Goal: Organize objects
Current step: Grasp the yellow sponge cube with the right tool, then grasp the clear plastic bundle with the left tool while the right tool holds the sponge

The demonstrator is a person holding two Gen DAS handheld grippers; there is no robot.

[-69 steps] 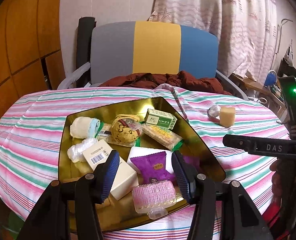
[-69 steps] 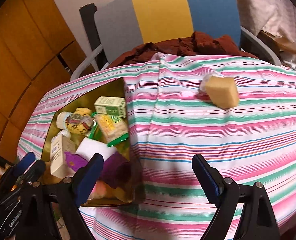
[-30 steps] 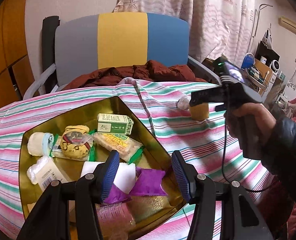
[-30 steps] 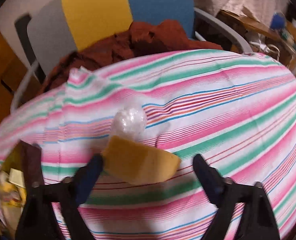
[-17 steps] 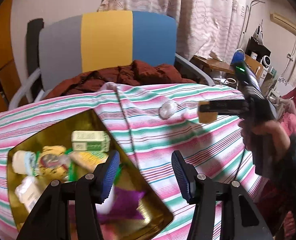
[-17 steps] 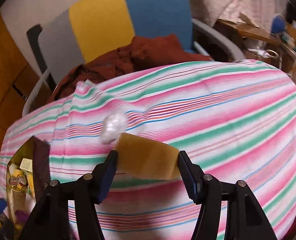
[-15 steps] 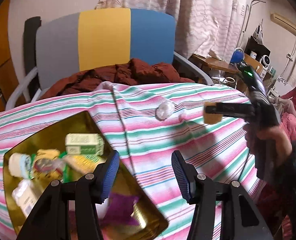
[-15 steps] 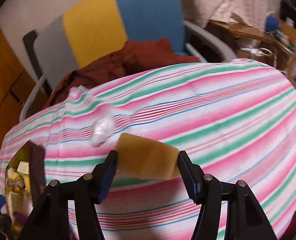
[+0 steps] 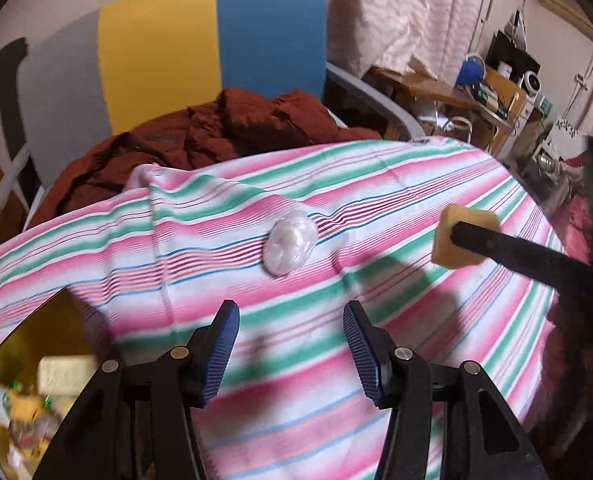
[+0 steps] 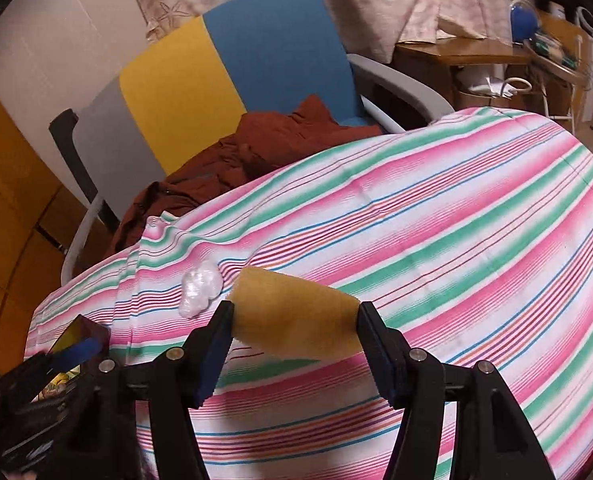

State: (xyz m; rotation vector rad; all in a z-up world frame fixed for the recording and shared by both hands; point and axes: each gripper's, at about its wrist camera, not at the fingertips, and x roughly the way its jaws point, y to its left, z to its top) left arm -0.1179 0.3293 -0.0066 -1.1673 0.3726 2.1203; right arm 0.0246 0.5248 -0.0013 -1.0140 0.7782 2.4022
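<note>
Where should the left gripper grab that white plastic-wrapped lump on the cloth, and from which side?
Probably across its narrow middle. The white wrapped lump lies flat on the striped tablecloth, oval and tilted, free on all sides. The open left gripper is already in line: come in from the near side, low, fingers straddling its short axis.

Home room, curtains (image 9: 396,20), armchair (image 9: 200,52), striped tablecloth (image 9: 376,208)

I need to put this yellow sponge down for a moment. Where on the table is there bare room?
Striped cloth lies bare right of the white plastic wad, out to the table's far edge, and between the wad and the open left gripper. The gold tray at the left is crowded. The right gripper holds the sponge.
</note>
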